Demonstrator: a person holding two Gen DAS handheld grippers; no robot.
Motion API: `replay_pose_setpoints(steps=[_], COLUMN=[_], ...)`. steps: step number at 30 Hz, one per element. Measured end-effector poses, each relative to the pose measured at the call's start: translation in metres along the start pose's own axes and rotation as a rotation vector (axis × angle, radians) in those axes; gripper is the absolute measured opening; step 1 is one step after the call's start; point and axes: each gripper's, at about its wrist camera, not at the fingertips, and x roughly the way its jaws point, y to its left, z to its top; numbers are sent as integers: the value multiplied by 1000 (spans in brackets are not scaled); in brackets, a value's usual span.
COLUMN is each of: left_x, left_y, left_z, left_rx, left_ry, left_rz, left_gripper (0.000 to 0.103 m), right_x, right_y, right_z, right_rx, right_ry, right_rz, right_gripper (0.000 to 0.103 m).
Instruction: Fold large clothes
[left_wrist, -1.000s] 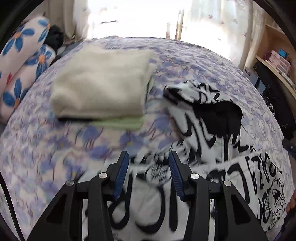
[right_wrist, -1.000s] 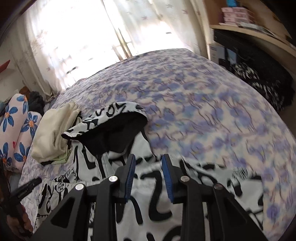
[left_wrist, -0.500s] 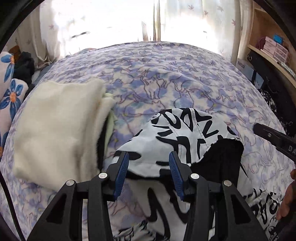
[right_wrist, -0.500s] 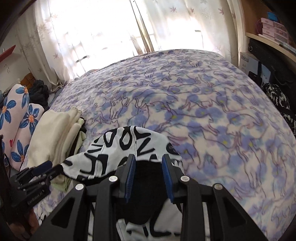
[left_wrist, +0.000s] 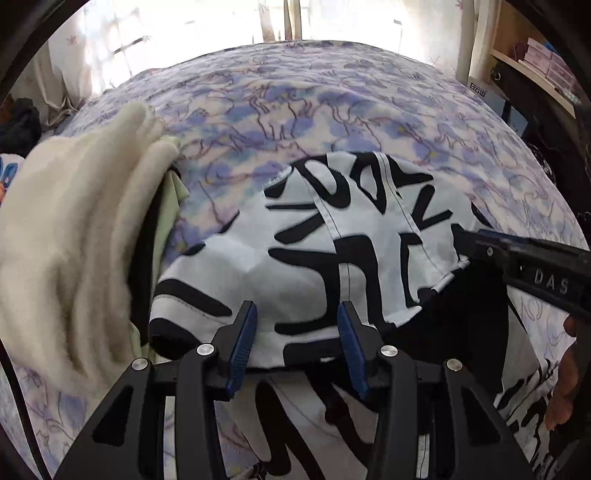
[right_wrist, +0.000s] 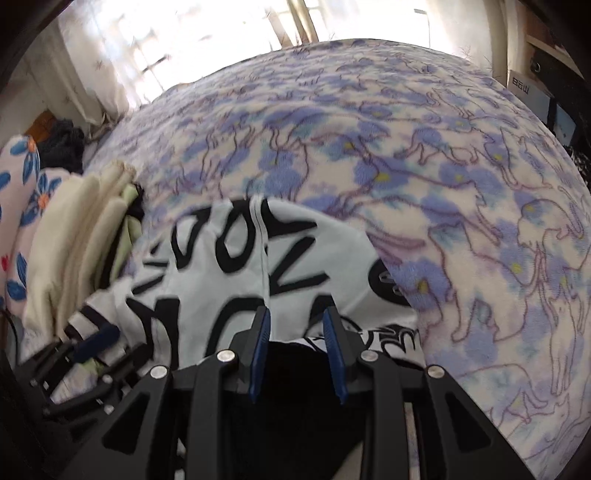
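Observation:
A white hooded garment with bold black lettering lies on the bed, its hood (left_wrist: 332, 229) spread flat and the black lining (left_wrist: 461, 314) showing at the right. My left gripper (left_wrist: 295, 314) hovers open over the hood's near edge, with nothing pinched between its blue pads. My right gripper (right_wrist: 295, 314) stands open over the hood (right_wrist: 258, 258) where it meets the dark lining. In the left wrist view the right gripper's fingers (left_wrist: 491, 247) reach in at the hood's right edge. The left gripper (right_wrist: 92, 339) shows blurred at the lower left of the right wrist view.
A folded stack of cream and pale green clothes (left_wrist: 74, 240) lies just left of the hood. The purple flowered blanket (right_wrist: 443, 166) covers the bed beyond. Flowered pillows (right_wrist: 22, 184) sit far left, shelves (left_wrist: 535, 55) stand at the right, and a hand (left_wrist: 565, 369) shows at the right edge.
Both grippers have travelled from the garment's printed body up to the hood and come lower. The hood now fills the middle of both views. Jaw gaps look the same.

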Motion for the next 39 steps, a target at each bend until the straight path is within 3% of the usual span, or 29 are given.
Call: replay_pose_setpoints(steps=[7,12,21,24,30,35,39], left_x=[14,13,-35,-43,-15,9,21], left_y=[6,6,26,35,44,43,39], left_z=[-27,-30,-11,-5,-12,-18,-18], left_rx=[-27,-39,-43,-56,-64,-79,-77], left_ry=[45,60,31,30,130,157,158], left_rz=[-37,-38,-109,-141,-179,-170,-166], left_gripper=[44,44,44,49,49,49,49], right_x=[14,13,-33,-41,-26,2,22], right_y=[-16,-19,-34,-41,-65,-74,-75], right_z=[-43,-49,-34,-22,-4,5,11], right_rx=[-11,19,88,103,116,85,75], right_ry=[63,43,20,5,47,99,124], right_rz=[-25,-26,87,104,55,19,69], right_gripper=[30,30,30,39,41,41,41])
